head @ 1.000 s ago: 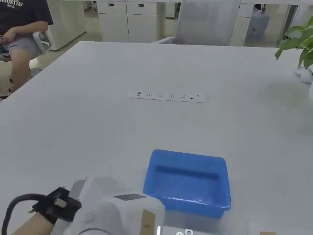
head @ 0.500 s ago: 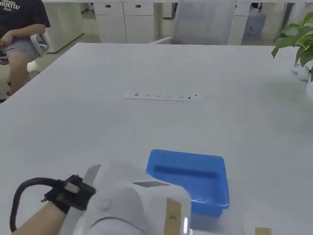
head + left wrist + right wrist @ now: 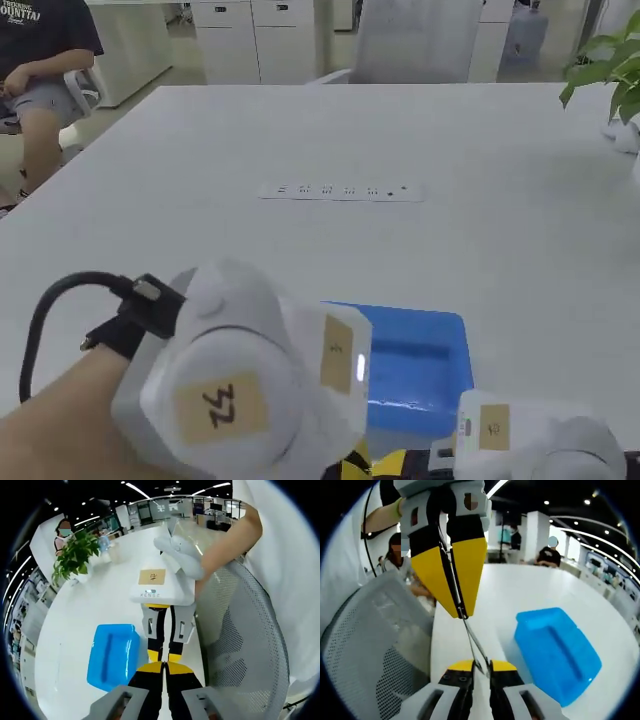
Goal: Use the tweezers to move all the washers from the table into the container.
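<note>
Between the left gripper's (image 3: 461, 611) yellow fingers (image 3: 470, 570), pressed flat together, ran a pair of thin metal tweezers (image 3: 471, 637), pinched near one end. From that pinch the tweezers slanted across to the right gripper (image 3: 481, 669), which stood tip to tip with the left one. Its own yellow fingertips (image 3: 460, 666) were close together with the tweezers' other end in the narrow gap, though whether they squeezed it could not be told. Just beside the meeting fingertips, to their right in the right gripper view and to their left in the left gripper view, sat the blue container (image 3: 545, 630), open side up on the white table (image 3: 495, 590). On the other side of the fingers stood a grey mesh chair (image 3: 365, 645). Farther out, past the container in the head view, a white power strip (image 3: 340, 191) lay on the table. A potted plant (image 3: 610, 70) was at the table's far right, and a seated person (image 3: 40, 60) was off its far left corner.
</note>
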Action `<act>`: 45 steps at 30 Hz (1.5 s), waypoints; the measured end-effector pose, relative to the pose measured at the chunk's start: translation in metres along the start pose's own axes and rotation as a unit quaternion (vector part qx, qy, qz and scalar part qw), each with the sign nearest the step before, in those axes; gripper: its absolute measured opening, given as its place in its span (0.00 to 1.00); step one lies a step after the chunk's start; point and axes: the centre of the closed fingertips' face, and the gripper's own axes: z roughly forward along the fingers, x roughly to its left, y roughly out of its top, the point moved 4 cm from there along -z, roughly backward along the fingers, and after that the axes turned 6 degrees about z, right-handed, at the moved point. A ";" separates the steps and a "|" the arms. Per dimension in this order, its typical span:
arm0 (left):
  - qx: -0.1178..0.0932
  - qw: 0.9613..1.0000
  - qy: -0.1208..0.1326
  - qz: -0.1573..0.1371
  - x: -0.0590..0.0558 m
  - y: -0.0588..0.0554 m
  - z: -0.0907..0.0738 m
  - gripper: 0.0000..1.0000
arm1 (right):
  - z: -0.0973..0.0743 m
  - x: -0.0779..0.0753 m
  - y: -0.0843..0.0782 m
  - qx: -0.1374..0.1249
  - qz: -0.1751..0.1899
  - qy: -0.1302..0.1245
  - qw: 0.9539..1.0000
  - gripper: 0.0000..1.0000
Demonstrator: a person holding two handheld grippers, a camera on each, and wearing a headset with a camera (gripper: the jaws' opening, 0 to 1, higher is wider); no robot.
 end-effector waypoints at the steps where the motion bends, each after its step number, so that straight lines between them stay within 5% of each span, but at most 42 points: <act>1: 0.002 1.000 -0.002 -0.006 0.002 -0.001 0.001 0.00 | 0.001 -0.001 0.000 -0.002 0.005 -0.001 1.000 0.07; 12: -0.005 0.998 -0.044 -0.054 0.016 -0.007 0.009 0.00 | 0.002 -0.006 0.001 -0.014 0.046 0.004 0.999 0.11; 15: 0.006 0.997 -0.056 -0.050 0.017 -0.007 0.011 0.00 | -0.002 0.002 0.017 -0.041 0.063 0.050 0.996 0.18; 19: 0.004 0.996 -0.066 -0.055 0.016 -0.004 0.014 0.00 | -0.005 -0.004 0.021 -0.027 0.052 0.033 0.998 0.15; 21: -0.002 0.997 -0.031 -0.068 0.024 -0.004 0.017 0.00 | -0.006 -0.005 0.013 0.013 0.010 0.050 0.999 0.03; 22: -0.005 0.995 -0.009 -0.095 0.027 -0.005 0.017 0.01 | -0.004 -0.010 0.018 -0.002 0.040 0.027 0.999 0.03; 24: -0.037 0.990 0.009 -0.133 0.027 -0.004 0.017 0.17 | -0.005 -0.017 0.017 0.012 0.111 0.013 0.994 0.02; 28: -0.085 0.979 0.053 -0.179 0.023 -0.013 0.007 0.23 | -0.005 -0.023 0.016 0.008 0.130 0.011 0.991 0.02; 30: -0.113 0.967 0.074 -0.214 0.019 -0.017 0.000 0.25 | -0.006 -0.023 0.015 0.004 0.126 0.009 0.992 0.02; 32: -0.144 0.951 0.097 -0.257 0.013 -0.023 -0.008 0.31 | -0.005 -0.023 0.014 -0.001 0.131 0.006 0.991 0.02; 35: -0.178 0.920 0.137 -0.321 0.004 -0.034 -0.017 0.43 | -0.006 -0.027 0.012 -0.018 0.169 -0.001 0.985 0.02; 36: -0.197 0.902 0.157 -0.350 0.001 -0.037 -0.021 0.46 | -0.007 -0.027 0.011 -0.024 0.183 -0.002 0.983 0.02; 38: -0.224 0.875 0.188 -0.386 -0.006 -0.041 -0.028 0.53 | -0.008 -0.029 0.009 -0.036 0.202 -0.003 0.979 0.02; 44: -0.258 0.824 0.297 -0.407 -0.020 -0.052 -0.041 0.77 | -0.012 -0.030 0.005 -0.045 0.238 -0.007 0.970 0.02; 45: -0.265 0.818 0.309 -0.406 -0.020 -0.053 -0.043 0.79 | -0.012 -0.029 0.005 -0.046 0.240 -0.007 0.970 0.02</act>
